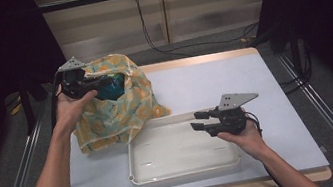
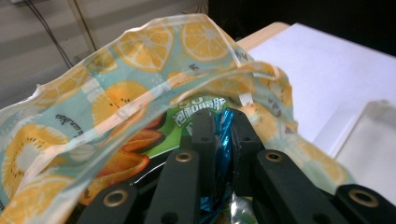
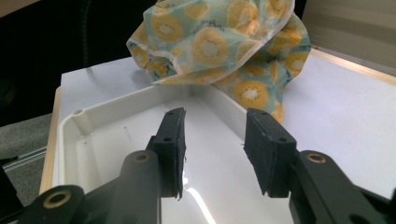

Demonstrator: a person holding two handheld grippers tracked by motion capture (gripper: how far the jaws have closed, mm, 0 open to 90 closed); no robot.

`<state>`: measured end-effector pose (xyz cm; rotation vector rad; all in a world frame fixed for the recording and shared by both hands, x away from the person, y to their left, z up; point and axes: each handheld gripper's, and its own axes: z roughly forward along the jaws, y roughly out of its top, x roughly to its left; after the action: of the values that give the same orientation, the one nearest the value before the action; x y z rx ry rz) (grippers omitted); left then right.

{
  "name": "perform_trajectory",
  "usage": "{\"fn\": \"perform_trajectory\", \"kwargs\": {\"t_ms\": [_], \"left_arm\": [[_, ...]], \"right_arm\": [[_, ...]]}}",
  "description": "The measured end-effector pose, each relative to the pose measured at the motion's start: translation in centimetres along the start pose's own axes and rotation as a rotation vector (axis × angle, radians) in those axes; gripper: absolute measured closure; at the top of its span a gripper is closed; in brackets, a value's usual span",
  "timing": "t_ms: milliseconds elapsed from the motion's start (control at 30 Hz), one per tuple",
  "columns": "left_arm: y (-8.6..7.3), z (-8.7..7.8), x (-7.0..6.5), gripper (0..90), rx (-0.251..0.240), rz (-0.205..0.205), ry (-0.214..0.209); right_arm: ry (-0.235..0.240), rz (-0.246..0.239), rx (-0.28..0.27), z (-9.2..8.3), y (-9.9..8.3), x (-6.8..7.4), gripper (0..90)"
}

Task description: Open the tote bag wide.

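A cloth bag (image 1: 116,106) printed with orange and kiwi slices stands open at the table's left. My left gripper (image 1: 102,83) reaches into its mouth. In the left gripper view the jaws (image 2: 223,126) are pinched on a crinkled blue foil packet (image 2: 225,140), with a green snack packet (image 2: 196,109) behind it inside the bag (image 2: 140,51). The blue packet (image 1: 114,89) shows at the bag's opening from above. My right gripper (image 1: 198,120) hovers over the white tray (image 1: 182,172), open (image 3: 217,140), with nothing between its pads.
The white tray (image 3: 84,135) lies at the table's front middle, touching the bag's (image 3: 219,46) lower edge. The pale table surface (image 1: 213,81) stretches to the right and back. Dark curtains and cables stand beyond the table's far edge.
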<state>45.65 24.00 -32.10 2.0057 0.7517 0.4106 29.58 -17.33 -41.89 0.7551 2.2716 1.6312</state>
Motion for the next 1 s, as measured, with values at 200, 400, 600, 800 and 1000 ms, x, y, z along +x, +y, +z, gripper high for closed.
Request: {"fn": "perform_trajectory", "kwargs": {"t_ms": [200,400,600,800,1000], "left_arm": [[1.2,-0.5,-0.6,83.3,-0.014,-0.03,-0.035],[1.8,-0.3,-1.4,83.2,-0.013,-0.026,-0.051],[2.2,-0.6,-2.4,83.1,-0.045,-0.02,-0.08],[2.5,-0.8,-2.7,83.1,-0.056,-0.01,-0.099],[1.9,-0.8,-3.4,82.9,-0.054,0.009,-0.125]], "right_arm": [[0.011,-0.013,-0.002,0.5,0.6,0.5,57.5],[0.039,-0.016,-0.025,3.0,2.2,0.7,55.5],[0.082,-0.053,-0.033,7.4,4.6,1.4,55.7],[0.081,-0.068,-0.04,10.8,7.5,1.0,58.7],[0.038,-0.08,-0.058,12.2,10.3,-0.3,56.7]]}}
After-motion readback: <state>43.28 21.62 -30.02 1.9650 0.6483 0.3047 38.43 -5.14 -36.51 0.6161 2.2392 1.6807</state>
